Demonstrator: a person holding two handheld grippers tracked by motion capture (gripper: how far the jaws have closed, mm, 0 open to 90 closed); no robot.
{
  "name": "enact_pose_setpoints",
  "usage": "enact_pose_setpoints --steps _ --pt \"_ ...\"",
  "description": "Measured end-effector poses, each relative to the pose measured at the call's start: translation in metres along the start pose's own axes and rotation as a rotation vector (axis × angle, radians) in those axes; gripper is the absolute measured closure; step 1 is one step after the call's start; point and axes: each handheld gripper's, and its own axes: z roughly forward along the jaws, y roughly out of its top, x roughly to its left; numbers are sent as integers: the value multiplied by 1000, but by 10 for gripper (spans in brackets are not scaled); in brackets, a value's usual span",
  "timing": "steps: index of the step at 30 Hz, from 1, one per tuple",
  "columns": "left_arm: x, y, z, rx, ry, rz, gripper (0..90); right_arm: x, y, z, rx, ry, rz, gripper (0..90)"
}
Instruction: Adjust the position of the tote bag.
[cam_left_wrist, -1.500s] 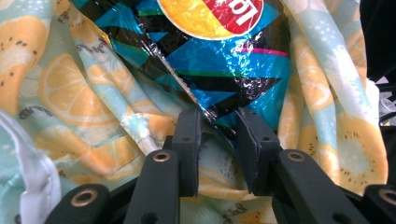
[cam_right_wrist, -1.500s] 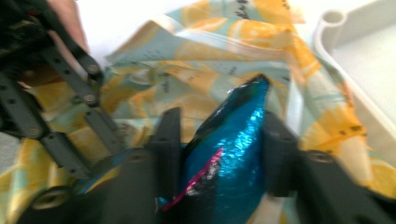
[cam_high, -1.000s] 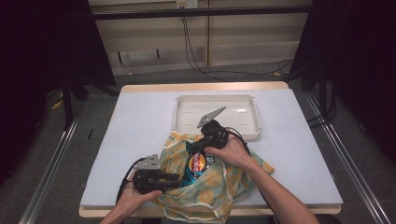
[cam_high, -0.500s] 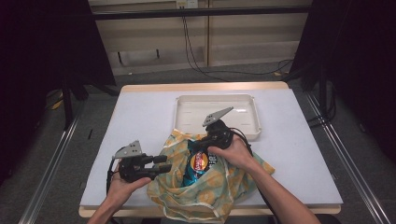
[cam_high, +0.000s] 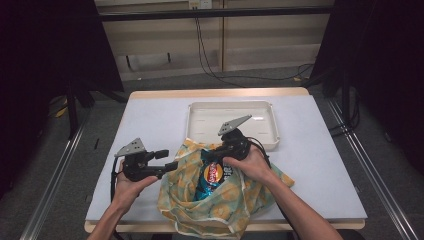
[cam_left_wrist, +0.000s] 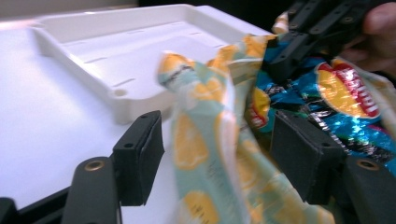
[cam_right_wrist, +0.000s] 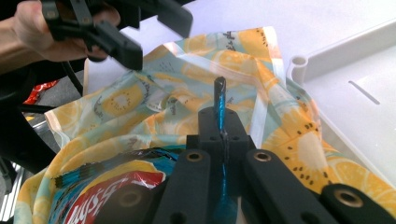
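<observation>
A shiny blue chip bag (cam_high: 214, 176) with a red and yellow label lies on the desk (cam_high: 150, 125), inside a soft cloth bag (cam_high: 225, 210). The cloth bag is pale green with yellow lemon slices on it. It is crumpled and open at the top, so the chip bag peeks out. They sit near the front edge of the desk, just in front of a white tray (cam_high: 232, 107).

The right gripper (cam_right_wrist: 220, 116) has its fingers pressed tight together on the thin top edge of the chip bag. In the right gripper view, a blue strip of the bag sticks up between them. A hand (cam_high: 250, 162) holds this gripper over the middle of the cloth bag.

The left gripper (cam_left_wrist: 219, 154) is at the left side of the cloth bag. Its fingers are wide apart, with a fold of the cloth between them. They are not squeezing it. The other hand (cam_high: 127, 185) holds this gripper low over the desk.

The desk top is white with a light wood edge. The tray is shallow and has nothing in it. Around the desk the room is dark, with black curtains at both sides. Behind it is a pale wall with black cables hanging down to a grey floor.
</observation>
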Motion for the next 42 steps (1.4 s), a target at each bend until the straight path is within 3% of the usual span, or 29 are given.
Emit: enact_pose_setpoints --steps 5,7,8,11,18,27,37,42 --pt "-6 -4 21 73 -19 9 343 2 2 -1 -12 -2 1 900" --pt "-7 -7 26 102 -23 30 486 3 4 -1 -19 -2 -2 900" --pt "-8 -8 27 102 -35 44 634 4 4 -2 -19 -5 0 900" --pt "-10 -9 29 121 -65 45 889 7 8 -3 -36 -12 -6 900" --pt "-12 -8 25 109 -70 41 900 11 23 -8 -44 -55 -22 900" --pt "-15 -10 31 129 -62 47 900 16 34 -14 -95 -46 -25 900" --pt "-17 -15 37 183 -70 58 900 23 52 -28 -143 -30 -48 900" --pt "-14 -15 33 175 -54 52 900 28 59 -35 -158 -24 -68 900"
